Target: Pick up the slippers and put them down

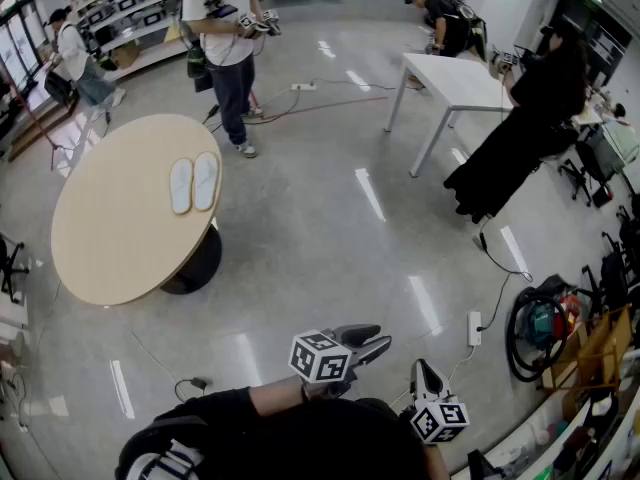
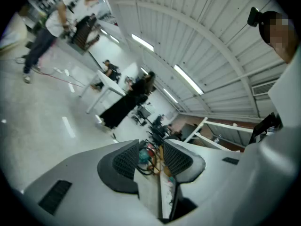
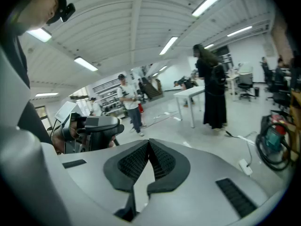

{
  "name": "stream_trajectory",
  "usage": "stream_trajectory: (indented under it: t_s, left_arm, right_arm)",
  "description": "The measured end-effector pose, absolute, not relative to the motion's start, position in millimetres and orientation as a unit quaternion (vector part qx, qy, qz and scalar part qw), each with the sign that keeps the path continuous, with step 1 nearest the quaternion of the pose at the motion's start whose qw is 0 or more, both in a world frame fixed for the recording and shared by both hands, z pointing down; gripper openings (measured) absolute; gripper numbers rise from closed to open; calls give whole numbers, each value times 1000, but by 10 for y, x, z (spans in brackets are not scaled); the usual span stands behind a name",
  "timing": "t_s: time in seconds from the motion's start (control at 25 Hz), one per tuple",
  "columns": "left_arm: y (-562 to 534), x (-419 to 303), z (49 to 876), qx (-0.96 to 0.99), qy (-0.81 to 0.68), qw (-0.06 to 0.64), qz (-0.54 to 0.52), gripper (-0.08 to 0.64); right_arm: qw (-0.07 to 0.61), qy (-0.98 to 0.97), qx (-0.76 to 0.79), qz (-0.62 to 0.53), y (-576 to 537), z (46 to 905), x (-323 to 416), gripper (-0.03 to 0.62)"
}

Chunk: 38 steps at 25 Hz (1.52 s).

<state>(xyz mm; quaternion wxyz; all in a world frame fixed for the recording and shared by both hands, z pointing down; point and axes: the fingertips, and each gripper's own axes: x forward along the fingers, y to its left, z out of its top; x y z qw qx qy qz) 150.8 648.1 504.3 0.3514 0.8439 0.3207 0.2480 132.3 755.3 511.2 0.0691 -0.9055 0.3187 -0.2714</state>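
Note:
Two pale slippers [image 1: 193, 183] lie side by side on a round beige table [image 1: 110, 238] at the left of the head view, far from both grippers. My left gripper [image 1: 377, 339] is held close to my body and points right, its jaws open with nothing between them. In the left gripper view the left gripper [image 2: 151, 158] shows only floor and distant clutter through the gap. My right gripper [image 1: 420, 366] sits just right of it, shut and empty. In the right gripper view the right gripper [image 3: 149, 148] has its pads touching. Neither gripper view shows the slippers.
A person [image 1: 226, 38] with grippers stands behind the round table. A white table [image 1: 452, 76] and a person in black [image 1: 528, 118] are at the back right. A power strip [image 1: 474, 328], cables and a vacuum [image 1: 542, 326] lie on the floor at right.

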Motion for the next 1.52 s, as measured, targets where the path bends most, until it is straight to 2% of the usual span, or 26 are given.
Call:
stream_trajectory:
  t_s: [0.16,0.32,0.52,0.68,0.92,1.2,1.4,1.52]
  left_arm:
    - [5476,1416,5148,871,213,382,226,175]
    - [4723,1016,5121,898,78,395,176,175]
    - [4852,477,4996,905,-32,399,145,175]
    - [5013,153,4855,908,-71,389,140,175]
    - [4756,-328,4891,903,-117,396,120,175]
    - [4511,-571,5137,913,-138,371,104,175]
    - [4072,-502,5059,908,-158,376,94,175]
    - [3713,-554,4978,920,-143,353,92,175]
  right_arm:
    - [61,412,-864,-283,6638,5244,1426,16]
    - [35,532,-797,-285,5911,5272,1322,15]
    - [22,610,-742,-277,5964,5130,1152,16]
    - [45,635,-711,-298,5972,5083,996,17]
    - [33,660,-688,-301,5615,5089,685,17]
    - [21,682,-671,-292,5205,5380,521,17]
    - [3,695,-662,-281,4775,5267,595,17]
    - [-2,684,-683,-257,4412,5143,582,17]
